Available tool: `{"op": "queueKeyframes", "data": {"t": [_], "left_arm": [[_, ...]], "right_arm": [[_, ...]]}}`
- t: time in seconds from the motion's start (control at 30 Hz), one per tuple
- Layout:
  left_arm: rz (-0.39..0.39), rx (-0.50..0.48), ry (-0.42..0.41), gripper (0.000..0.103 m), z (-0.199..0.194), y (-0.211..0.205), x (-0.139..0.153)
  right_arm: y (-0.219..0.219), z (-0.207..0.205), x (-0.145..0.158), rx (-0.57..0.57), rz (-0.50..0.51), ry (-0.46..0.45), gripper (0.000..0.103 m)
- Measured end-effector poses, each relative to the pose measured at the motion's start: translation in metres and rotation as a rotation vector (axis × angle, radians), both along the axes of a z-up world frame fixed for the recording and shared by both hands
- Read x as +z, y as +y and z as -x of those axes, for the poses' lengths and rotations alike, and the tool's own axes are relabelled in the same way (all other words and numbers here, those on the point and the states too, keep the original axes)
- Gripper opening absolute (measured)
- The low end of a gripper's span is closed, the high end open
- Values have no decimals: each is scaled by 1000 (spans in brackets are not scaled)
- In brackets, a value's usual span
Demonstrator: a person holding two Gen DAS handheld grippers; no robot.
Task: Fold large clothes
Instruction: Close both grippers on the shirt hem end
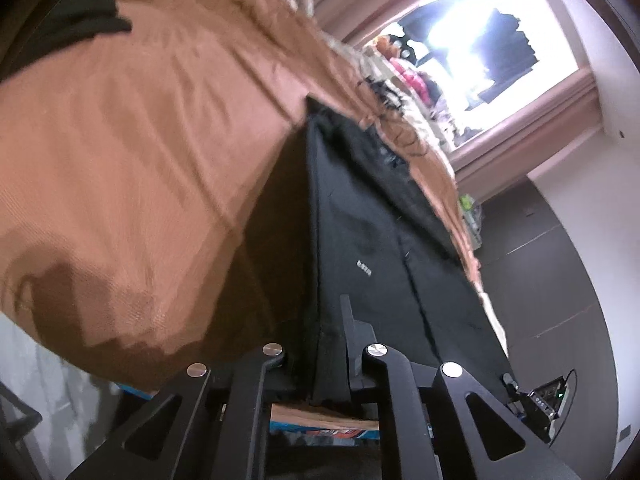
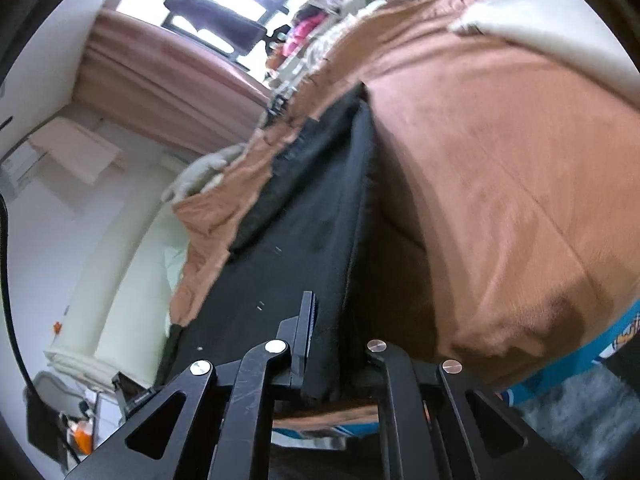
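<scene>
While the black garment (image 1: 360, 240) is stretching from the lower centre of each wrist view up toward the middle, the left claw (image 1: 334, 344) is pinching its edge. The right claw (image 2: 324, 340) is pinching another edge of the garment (image 2: 304, 216). An orange bedcover (image 1: 140, 140) is lying beneath it, filling the left view's upper left.

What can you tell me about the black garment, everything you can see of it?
The black garment is large, dark, matte woven-looking cloth with a seam down it and a small white mark. It lies stretched over the orange-brown bedcover, its near edge lifted. The left gripper and right gripper are each shut on a near corner.
</scene>
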State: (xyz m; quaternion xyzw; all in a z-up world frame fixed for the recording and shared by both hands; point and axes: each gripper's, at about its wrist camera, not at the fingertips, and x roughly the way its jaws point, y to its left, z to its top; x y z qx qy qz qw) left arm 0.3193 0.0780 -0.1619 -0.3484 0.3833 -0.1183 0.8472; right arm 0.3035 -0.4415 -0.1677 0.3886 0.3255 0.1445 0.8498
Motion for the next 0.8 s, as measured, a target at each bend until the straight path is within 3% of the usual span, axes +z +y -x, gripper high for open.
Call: {"op": "queueKeyframes", "data": {"t": [0.43,0.8], "left_arm": [[46,34,-218,11,90,11,105],[80,58,-305,11,147,19,134]], "right_arm": [[3,72,86,42,-60,-188,10],[8,121,118,76,-52,-261,10]]}}
